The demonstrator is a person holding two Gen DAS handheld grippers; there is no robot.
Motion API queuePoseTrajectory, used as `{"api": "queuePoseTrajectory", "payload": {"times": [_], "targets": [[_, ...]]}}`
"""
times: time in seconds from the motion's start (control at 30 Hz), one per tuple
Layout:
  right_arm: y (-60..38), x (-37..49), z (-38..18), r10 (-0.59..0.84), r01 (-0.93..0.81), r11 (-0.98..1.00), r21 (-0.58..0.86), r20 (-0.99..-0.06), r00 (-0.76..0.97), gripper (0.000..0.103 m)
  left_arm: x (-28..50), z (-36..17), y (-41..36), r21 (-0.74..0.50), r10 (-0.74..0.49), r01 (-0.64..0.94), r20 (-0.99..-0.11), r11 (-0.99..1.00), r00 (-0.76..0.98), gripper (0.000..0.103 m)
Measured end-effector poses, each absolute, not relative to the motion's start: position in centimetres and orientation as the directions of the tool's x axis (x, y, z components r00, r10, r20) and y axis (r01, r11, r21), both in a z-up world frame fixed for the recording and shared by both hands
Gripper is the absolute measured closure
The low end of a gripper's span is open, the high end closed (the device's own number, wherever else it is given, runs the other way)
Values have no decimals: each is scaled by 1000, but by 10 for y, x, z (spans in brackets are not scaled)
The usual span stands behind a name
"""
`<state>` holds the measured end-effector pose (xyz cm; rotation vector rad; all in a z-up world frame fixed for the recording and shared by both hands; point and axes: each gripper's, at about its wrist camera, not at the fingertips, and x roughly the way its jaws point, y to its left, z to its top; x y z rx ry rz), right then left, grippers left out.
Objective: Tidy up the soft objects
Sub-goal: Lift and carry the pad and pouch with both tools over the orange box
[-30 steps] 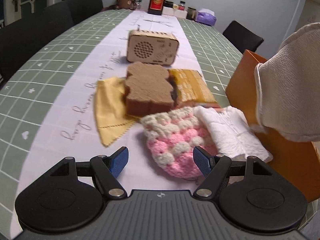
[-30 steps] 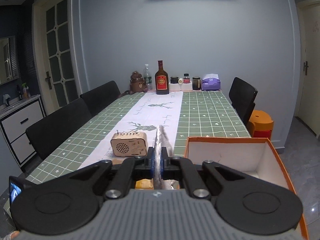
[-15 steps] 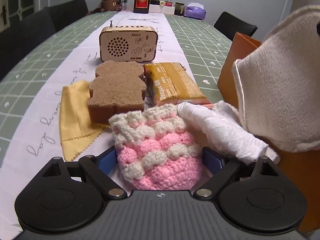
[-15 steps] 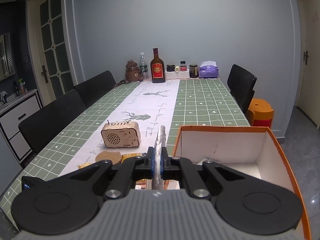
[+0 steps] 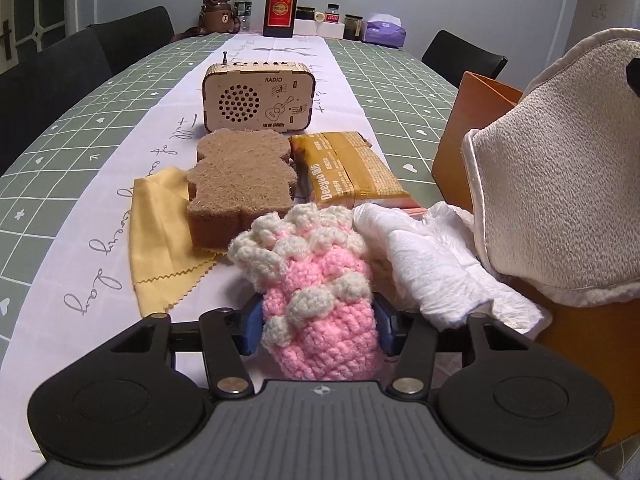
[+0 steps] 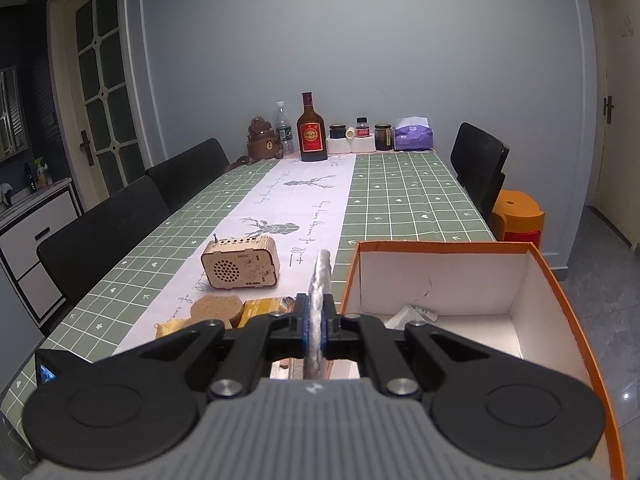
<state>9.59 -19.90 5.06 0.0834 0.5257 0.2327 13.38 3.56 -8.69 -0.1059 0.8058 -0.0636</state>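
Pink-and-cream crochet pouch [image 5: 316, 300], loose on the table a second ago, now sits pinched between the left gripper [image 5: 318, 330] fingers, seemingly ready for lifting into the orange box [image 6: 560, 292], while the right gripper [image 6: 316, 330] clamps a beige cloth [image 5: 560, 168].

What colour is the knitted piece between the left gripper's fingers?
The crochet pouch is pink with cream bobbles; left wrist view shows it best.

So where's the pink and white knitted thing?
In the left wrist view, the pink-and-white crochet piece sits between the left gripper's fingers, with the white cloth beside it.
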Motion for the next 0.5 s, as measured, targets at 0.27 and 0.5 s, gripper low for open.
{"api": "queuePoseTrajectory", "payload": {"times": [0.27, 0.5], "targets": [[-196, 89, 56, 242, -196, 970, 144, -482, 842, 100, 120, -71, 55, -192, -138, 3, -697, 981, 703, 52], [-194, 75, 68, 249, -205, 968, 146, -453, 856, 100, 101, -38, 70, -182, -98, -24, -634, 983, 767, 52]]}}
